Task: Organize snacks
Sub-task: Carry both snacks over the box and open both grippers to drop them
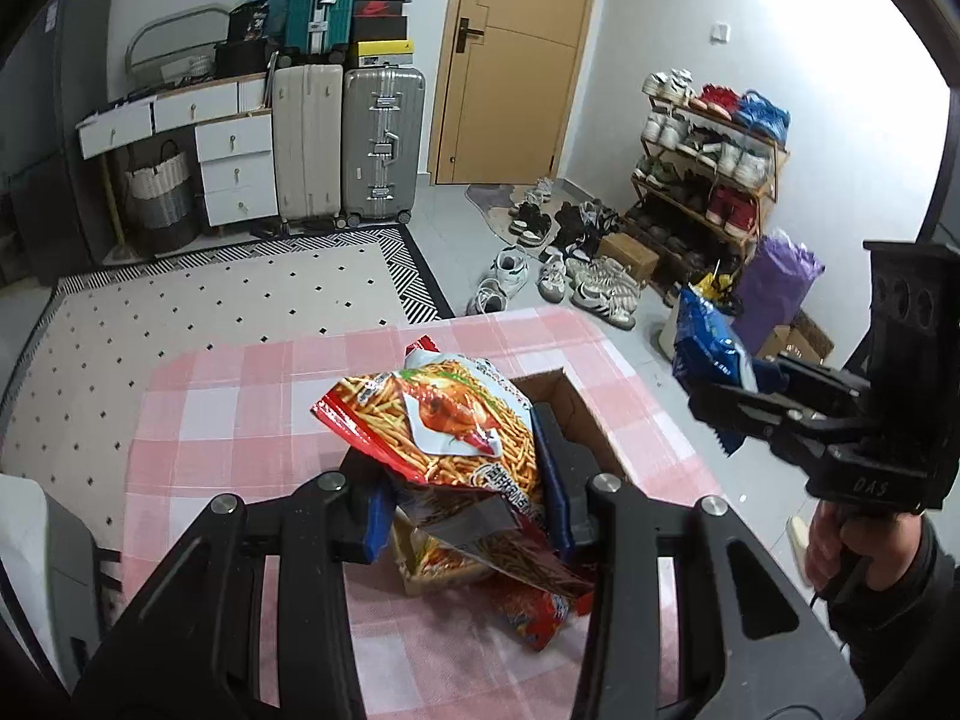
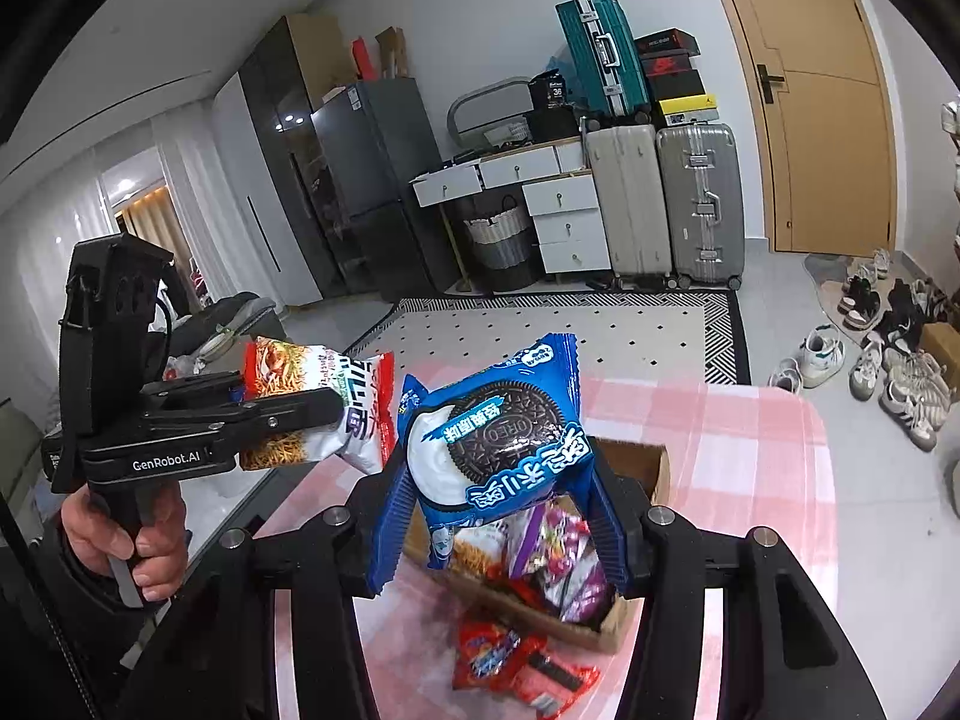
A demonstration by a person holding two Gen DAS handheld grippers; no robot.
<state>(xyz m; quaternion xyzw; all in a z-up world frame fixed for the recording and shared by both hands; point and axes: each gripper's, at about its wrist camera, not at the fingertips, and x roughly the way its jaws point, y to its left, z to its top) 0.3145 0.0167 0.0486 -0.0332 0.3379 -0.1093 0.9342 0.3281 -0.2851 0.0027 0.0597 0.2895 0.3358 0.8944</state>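
Left tool [image 1: 462, 516] clamped on shrimp-stick bag [image 1: 444, 420]; right tool [image 2: 498, 516] clamped on cookie pack [image 2: 498, 438]. Both held above open cardboard box [image 2: 648, 468] on checked worktop [image 1: 240, 396]. Lower each over box, release low, avoid crushing contents.

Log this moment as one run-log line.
left gripper: shut on red noodle-snack bag | right gripper: shut on blue Oreo bag | both held above cardboard box | red packet on table beside box
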